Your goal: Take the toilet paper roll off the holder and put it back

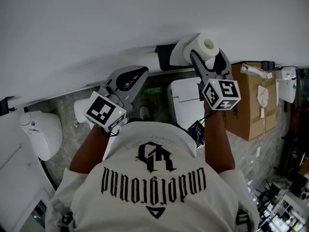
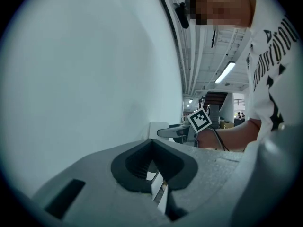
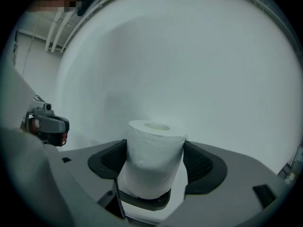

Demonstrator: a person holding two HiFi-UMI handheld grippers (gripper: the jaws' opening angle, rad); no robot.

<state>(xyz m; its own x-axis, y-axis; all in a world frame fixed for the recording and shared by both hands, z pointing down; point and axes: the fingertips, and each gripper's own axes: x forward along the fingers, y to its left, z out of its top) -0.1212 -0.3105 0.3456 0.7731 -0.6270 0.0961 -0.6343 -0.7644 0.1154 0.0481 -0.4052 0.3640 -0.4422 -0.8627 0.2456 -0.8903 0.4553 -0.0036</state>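
The white cylindrical toilet paper roll (image 3: 154,157) is standing upright on the dark plastic holder (image 3: 142,201) at the far white wall. The right gripper (image 3: 155,148) is bracketing it, jaws spread wide at its sides and not visibly squeezing. Closing gently at mid-height and lifting straight up would probably be sparing the soft paper. The left gripper (image 2: 152,150) is idling at the left, jaws together on nothing, while at the far right the brown cardboard box (image 1: 251,105) is carrying a white packet on top, its inside hidden.

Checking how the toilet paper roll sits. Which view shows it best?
The right gripper view: the toilet paper roll fills the centre, upright on its dark holder, between the jaws. The head view shows it small, behind the right claw. The left gripper view misses it.
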